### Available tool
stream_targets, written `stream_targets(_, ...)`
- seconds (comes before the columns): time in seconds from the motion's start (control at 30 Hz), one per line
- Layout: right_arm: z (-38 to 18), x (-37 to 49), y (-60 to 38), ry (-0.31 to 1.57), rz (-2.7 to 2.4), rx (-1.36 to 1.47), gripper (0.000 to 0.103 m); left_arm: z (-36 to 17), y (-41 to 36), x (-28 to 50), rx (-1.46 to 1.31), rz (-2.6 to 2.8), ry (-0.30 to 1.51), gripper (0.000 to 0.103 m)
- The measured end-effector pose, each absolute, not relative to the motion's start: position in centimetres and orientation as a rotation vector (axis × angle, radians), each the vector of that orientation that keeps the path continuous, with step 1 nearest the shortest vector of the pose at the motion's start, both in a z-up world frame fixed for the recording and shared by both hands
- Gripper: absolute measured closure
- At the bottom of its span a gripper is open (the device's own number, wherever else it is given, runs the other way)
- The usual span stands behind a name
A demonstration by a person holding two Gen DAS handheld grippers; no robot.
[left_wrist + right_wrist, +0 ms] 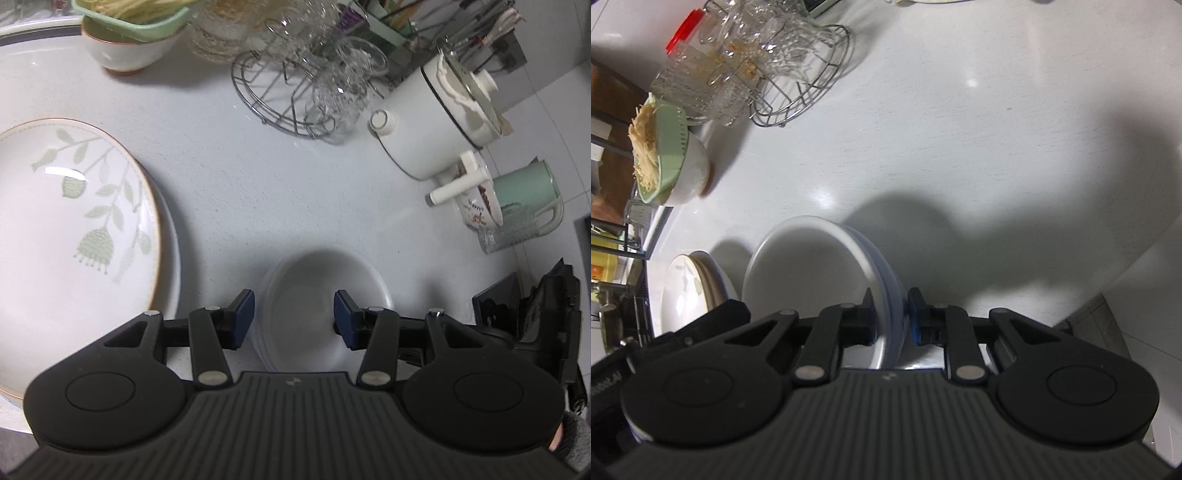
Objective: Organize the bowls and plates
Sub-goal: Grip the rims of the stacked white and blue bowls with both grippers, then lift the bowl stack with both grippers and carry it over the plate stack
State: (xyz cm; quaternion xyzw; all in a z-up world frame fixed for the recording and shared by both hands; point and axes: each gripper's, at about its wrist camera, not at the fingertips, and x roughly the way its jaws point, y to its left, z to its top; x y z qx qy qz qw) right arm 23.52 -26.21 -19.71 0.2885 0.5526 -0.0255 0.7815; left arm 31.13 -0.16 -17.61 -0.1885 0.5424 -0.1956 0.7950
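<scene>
A stack of white bowls (314, 280) sits on the white counter (221, 173). My left gripper (294, 318) is open above it, one pad outside the left rim, one over the inside. A leaf-patterned plate (70, 236) lies on a white plate at the left. In the right wrist view my right gripper (892, 317) is shut on the right rim of the white bowls (812, 273), one finger inside, one outside. The patterned plate stack (690, 288) lies to their left. The right gripper body shows at the left wrist view's right edge (535, 317).
A wire rack of glasses (314, 85) stands at the back. A white bowl with a green colander (129, 40) is back left. A white pot with lid (443, 129), a green jug (528, 199) and a patterned cup (480, 206) stand at the right.
</scene>
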Motion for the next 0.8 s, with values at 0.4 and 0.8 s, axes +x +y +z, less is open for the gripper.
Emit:
stream_targets(0.4,-19.4,20.9,-28.7,1.172,-0.090,0.630,0.083,-19.4,-4.6,30.5,-0.331,-0.451,1.216,0.050)
stream_targets(0.8,-19.6,19.4,-28.7,1.109,-0.044,0.637,0.083,-22.2,-6.5,29.3,-0.269,-0.391,1.238,0.052)
